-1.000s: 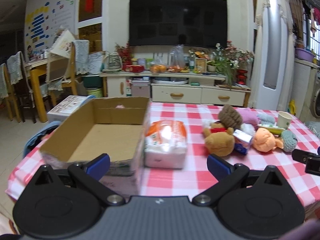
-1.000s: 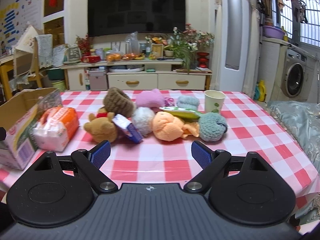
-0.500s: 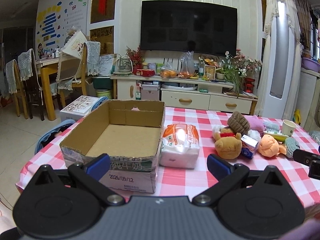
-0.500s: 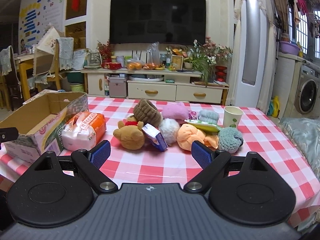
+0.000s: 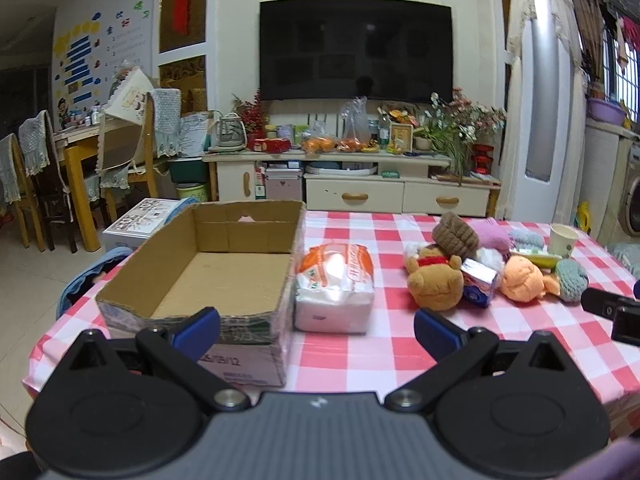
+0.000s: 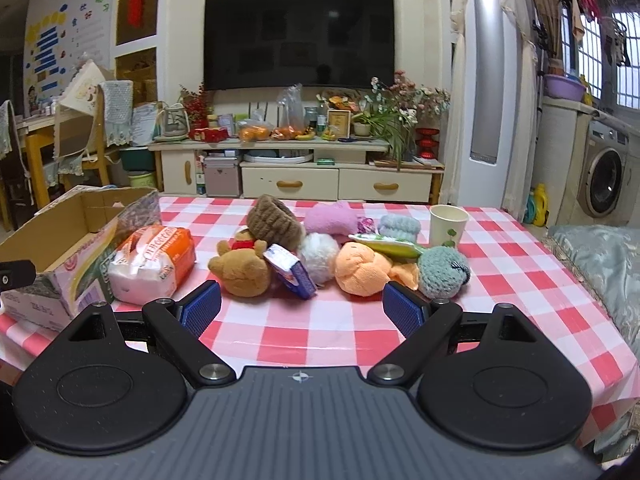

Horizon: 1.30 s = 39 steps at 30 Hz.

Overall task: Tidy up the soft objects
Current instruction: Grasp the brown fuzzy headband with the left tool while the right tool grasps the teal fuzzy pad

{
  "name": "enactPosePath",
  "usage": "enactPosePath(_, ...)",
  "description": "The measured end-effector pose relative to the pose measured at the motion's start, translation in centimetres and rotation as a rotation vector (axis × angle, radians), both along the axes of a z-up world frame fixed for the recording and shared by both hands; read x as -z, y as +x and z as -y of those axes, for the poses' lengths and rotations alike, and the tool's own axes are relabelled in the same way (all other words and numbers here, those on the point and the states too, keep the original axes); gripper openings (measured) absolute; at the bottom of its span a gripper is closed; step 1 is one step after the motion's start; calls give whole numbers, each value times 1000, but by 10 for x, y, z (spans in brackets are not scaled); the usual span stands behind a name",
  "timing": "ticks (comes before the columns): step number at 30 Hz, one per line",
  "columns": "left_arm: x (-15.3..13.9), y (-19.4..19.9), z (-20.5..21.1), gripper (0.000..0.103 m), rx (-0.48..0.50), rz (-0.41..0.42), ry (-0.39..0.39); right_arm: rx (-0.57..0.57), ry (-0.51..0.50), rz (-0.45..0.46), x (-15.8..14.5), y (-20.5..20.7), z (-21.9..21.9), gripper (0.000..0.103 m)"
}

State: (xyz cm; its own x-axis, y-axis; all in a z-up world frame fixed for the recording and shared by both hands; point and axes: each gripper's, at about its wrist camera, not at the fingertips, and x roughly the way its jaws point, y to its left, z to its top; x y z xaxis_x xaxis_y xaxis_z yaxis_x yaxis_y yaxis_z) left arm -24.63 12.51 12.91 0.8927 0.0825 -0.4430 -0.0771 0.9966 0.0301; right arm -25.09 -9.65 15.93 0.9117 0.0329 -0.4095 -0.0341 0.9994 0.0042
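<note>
On the red-and-white checked table (image 6: 500, 264) sits an open cardboard box (image 5: 224, 276) at the left end, its inside bare. Just beside the box's right wall lies a pack of tissues (image 5: 336, 284) in orange-and-white wrap. Further right, near the middle of the table, the soft toys are bunched in a heap: a brown bear (image 6: 242, 270) at the front left, with a brown knitted hat (image 6: 274, 220) resting behind and above it, a small blue-and-white packet (image 6: 290, 270) leaning against the bear, a white fluffy ball (image 6: 318, 256), an orange plush (image 6: 362, 268), a grey-green knitted ball (image 6: 442, 272), a pink plush (image 6: 330, 218) and a pale blue knitted piece (image 6: 400, 226) at the back. A paper cup (image 6: 448, 224) stands upright just right of the heap. The left gripper (image 5: 316, 330) hangs in front of the box and tissues, its jaws spread wide and holding nothing. The right gripper (image 6: 300, 312) hangs before the heap, jaws likewise spread and bare.
</note>
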Motion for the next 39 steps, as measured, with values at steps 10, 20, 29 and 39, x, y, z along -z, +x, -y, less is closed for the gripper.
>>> enactPosePath(10, 15, 21, 33, 102, 73, -59, 34, 63, 16, -56, 25, 17, 17, 103)
enactPosePath(20, 26, 55, 77, 102, 189, -104, 54, 182, 42, -79, 49, 46, 61, 103)
enactPosePath(29, 26, 116, 117, 102, 271, -98, 83, 274, 176, -88, 61, 82, 112, 103)
enactPosePath(39, 33, 207, 148, 102, 279, -82, 88, 278, 218, -105, 68, 126, 135, 103)
